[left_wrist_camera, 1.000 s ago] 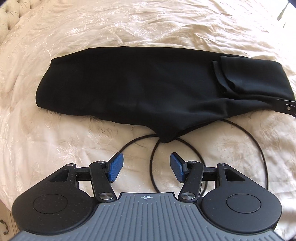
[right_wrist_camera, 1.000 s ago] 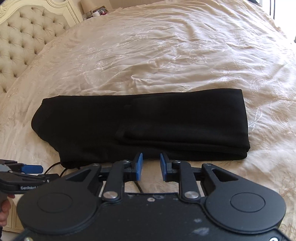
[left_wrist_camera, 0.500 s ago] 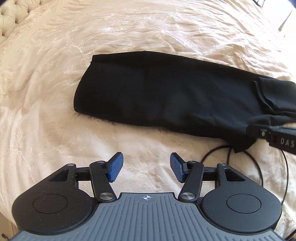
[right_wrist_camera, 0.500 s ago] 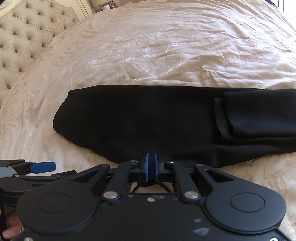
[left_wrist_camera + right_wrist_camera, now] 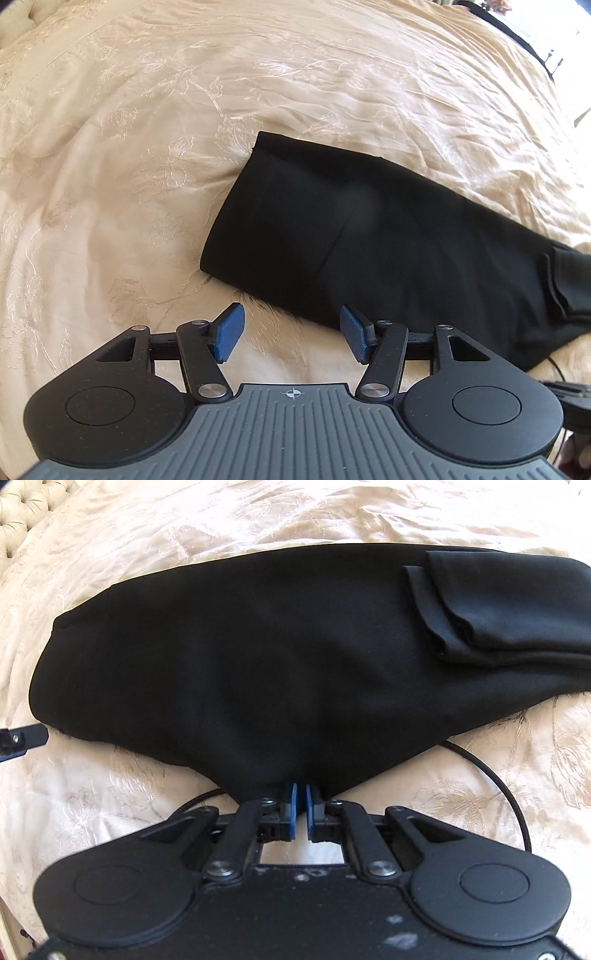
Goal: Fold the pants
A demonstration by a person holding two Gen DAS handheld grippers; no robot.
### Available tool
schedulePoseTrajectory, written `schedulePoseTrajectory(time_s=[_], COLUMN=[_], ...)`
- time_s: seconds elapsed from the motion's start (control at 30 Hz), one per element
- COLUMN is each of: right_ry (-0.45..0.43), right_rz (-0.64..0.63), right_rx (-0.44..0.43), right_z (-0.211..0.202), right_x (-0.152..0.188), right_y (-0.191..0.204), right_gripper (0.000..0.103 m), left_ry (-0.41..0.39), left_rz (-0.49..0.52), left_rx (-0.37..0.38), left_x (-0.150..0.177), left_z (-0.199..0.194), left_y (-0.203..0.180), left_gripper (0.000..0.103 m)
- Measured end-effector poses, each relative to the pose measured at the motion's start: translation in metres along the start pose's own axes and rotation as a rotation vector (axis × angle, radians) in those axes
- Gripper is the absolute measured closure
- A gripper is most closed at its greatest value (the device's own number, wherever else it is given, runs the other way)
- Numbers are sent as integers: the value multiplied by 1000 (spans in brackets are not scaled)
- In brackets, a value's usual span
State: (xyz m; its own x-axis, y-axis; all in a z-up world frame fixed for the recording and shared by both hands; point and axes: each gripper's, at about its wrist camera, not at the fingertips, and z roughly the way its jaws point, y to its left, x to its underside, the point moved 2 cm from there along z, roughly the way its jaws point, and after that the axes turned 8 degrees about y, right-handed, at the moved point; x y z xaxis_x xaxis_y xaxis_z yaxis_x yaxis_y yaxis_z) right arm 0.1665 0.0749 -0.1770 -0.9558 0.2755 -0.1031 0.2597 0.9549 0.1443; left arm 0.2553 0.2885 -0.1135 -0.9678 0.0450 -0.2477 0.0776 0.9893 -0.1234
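Two blue pads of the left claw [image 5: 291, 332] stand wide apart, empty, over the cream bed [image 5: 129, 184]; the black pants [image 5: 388, 251] lie from 12 to 3 o'clock, near edge just beyond. In the right view, the right claw [image 5: 300, 806] is pinched on the pants [image 5: 277, 664] hem at 12 o'clock; a black cable [image 5: 509, 794] loops at 3 o'clock.

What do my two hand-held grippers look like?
Left hand-held gripper: blue ribbed pads, black linkage arms with silver pivots, round black housings, a grey ribbed body with a crosshair mark. Right hand-held gripper: blue pads, same black linkage, scuffed black body.
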Motion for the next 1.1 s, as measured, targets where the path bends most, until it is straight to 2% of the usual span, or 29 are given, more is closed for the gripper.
schedulePoseTrajectory(time_s=[0.1, 0.2, 0.3, 0.43, 0.57, 0.73, 0.77, 0.87, 0.9, 0.93, 1.0, 1.1], right_ry=[6, 19, 32, 49, 65, 68, 68, 62, 58, 51, 15, -64], right_rz=[-7, 1, -7, -13, -14, -6, -4, 2, 4, 7, 3, -41], right_rx=[16, 19, 26, 33, 31, 15, 12, 6, 2, -3, -1, 11], right_z=[3, 6, 11, 15, 15, 14, 14, 12, 9, 6, -5, -26], right_x=[-2, -8, -12, -16, -19, -19, -19, -18, -17, -16, -14, -11], right_y=[6, 7, 13, 17, 19, 15, 14, 11, 10, 8, 6, 9], right_gripper=[96, 96, 96, 96, 96, 96, 96, 96, 96, 96, 95, 92], left_ry=[9, 61, 86, 55, 26, 3, -1, -37, -46, -49, -63, -110], left_rz=[-44, -100, -161, -182, -201, -286, -297, -328, -329, -323, -305, -218], left_rx=[15, 42, 86, 113, 121, 97, 85, 51, 50, 76, 108, 74], left_x=[-5, -10, -12, -19, -26, -29, -29, -27, -27, -28, -30, -33], left_z=[13, 32, 48, 56, 65, 69, 68, 56, 50, 45, 34, 12], left_y=[7, 16, 25, 26, 25, 24, 23, 24, 25, 29, 26, 14], left_gripper=[42, 42, 31, 13, 1, 1, 4, 37, 53, 63, 69, 71])
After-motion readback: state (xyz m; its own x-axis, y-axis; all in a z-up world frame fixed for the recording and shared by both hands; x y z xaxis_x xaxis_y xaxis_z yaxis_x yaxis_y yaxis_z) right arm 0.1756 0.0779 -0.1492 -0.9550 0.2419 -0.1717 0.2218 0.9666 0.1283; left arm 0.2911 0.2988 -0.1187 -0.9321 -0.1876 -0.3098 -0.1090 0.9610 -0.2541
